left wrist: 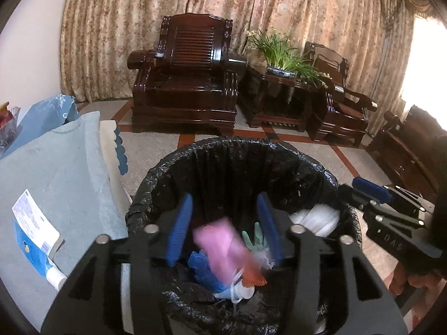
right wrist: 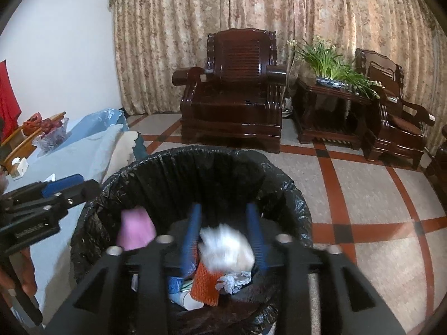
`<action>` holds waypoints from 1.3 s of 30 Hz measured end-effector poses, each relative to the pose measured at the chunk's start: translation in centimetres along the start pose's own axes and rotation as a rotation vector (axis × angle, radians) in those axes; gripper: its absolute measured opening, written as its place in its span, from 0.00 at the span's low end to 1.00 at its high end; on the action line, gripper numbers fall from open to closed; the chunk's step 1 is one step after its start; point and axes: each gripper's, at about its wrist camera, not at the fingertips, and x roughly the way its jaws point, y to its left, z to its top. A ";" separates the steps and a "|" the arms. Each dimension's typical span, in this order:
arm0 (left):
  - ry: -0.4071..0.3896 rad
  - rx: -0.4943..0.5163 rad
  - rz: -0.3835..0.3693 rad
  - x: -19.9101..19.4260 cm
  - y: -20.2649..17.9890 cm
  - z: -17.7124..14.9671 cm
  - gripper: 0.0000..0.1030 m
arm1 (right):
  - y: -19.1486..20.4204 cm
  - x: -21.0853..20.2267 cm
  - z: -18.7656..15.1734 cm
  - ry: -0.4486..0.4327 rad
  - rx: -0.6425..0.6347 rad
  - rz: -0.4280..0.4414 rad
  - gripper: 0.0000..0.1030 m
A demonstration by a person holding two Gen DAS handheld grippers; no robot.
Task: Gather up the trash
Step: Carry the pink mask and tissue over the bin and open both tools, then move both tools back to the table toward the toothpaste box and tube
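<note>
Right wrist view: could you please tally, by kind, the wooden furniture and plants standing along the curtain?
Armchairs: 2
Side table: 1
Potted plant: 1
Total: 4

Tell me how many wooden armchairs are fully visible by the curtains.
2. One armchair stands centred before the curtains; the other armchair sits right of the plant table. More dark furniture at the right edge is cut off.
</note>
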 end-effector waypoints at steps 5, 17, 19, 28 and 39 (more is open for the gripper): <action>-0.035 -0.018 0.046 -1.6 1.3 0.0 0.77 | 0.4 -0.5 0.1 -0.027 -0.004 -0.011 0.85; -0.123 -0.109 0.241 -8.6 8.7 -0.9 0.91 | 5.7 -1.1 1.4 -0.083 -0.048 0.099 0.94; -0.127 -0.120 0.273 -9.6 10.0 -1.2 0.91 | 7.2 -1.0 1.5 -0.084 -0.059 0.126 0.94; -0.139 -0.184 0.423 -14.1 15.6 -3.3 0.91 | 14.5 -0.5 1.6 -0.081 -0.130 0.270 0.94; -0.135 -0.236 0.526 -17.0 20.3 -5.7 0.91 | 22.8 0.4 0.5 -0.068 -0.223 0.415 0.94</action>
